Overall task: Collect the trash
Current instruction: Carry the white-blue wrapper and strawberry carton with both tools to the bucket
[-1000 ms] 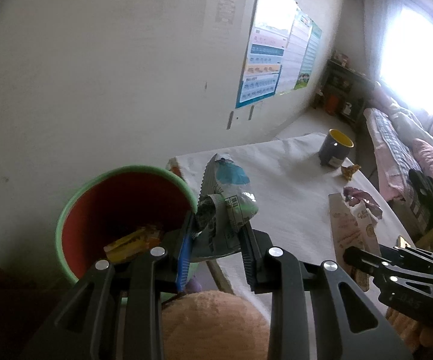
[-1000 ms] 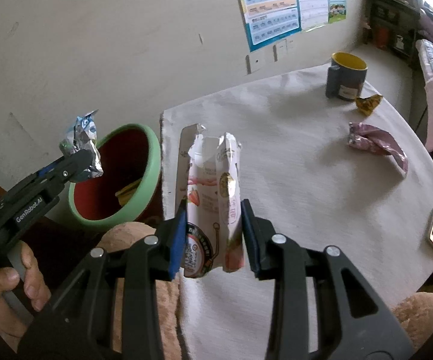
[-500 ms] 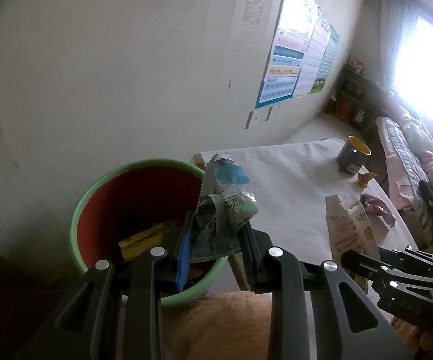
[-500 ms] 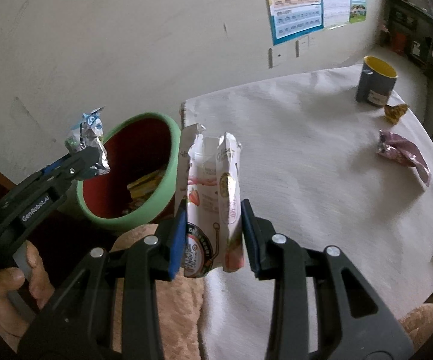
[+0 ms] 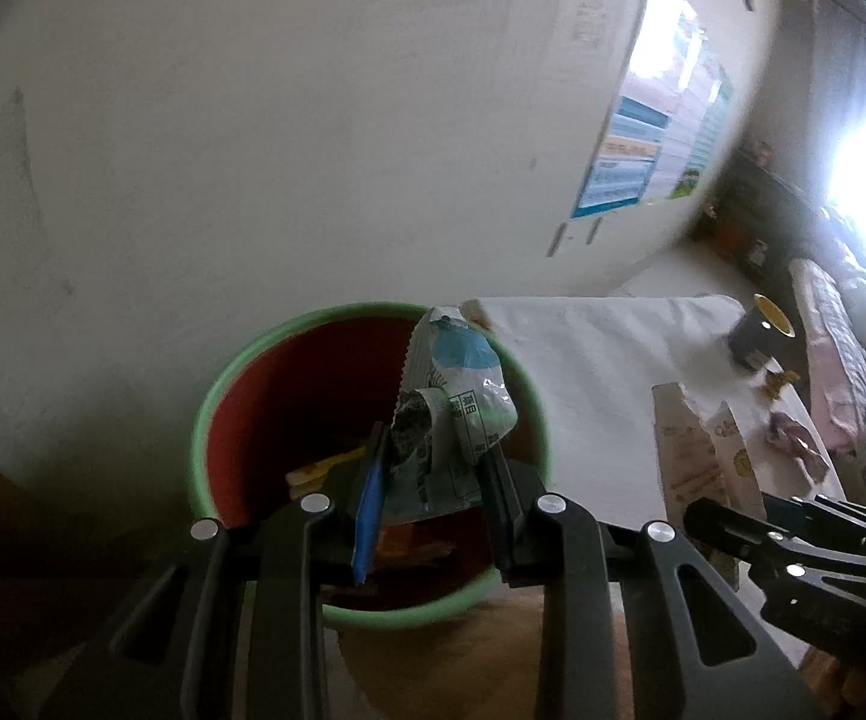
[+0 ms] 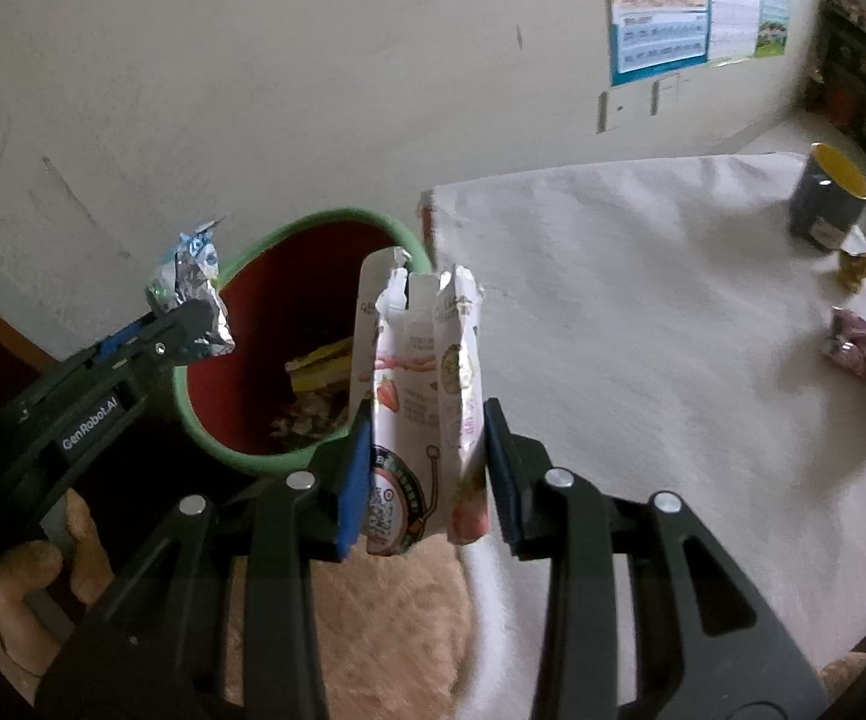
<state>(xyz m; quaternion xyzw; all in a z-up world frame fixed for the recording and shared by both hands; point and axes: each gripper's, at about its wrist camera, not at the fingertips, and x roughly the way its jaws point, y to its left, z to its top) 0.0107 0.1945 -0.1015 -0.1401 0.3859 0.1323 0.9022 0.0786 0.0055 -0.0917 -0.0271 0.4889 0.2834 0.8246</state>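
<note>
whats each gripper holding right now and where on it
Left gripper pinches the crumpled silver-blue wrapper by its lower end. Right gripper clamps the torn white snack pouch across its lower half.

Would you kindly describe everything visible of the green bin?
The green bin is a round open pail with a pale green rim and dark red inner wall, standing against the wall beside the table's edge. Yellow and crumpled wrappers lie inside. The left gripper holds a silver-blue wrapper over its mouth; nothing visibly touches it.

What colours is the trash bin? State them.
The bin has a green rim and outside with a red inside, clearest in the right wrist view.
</note>
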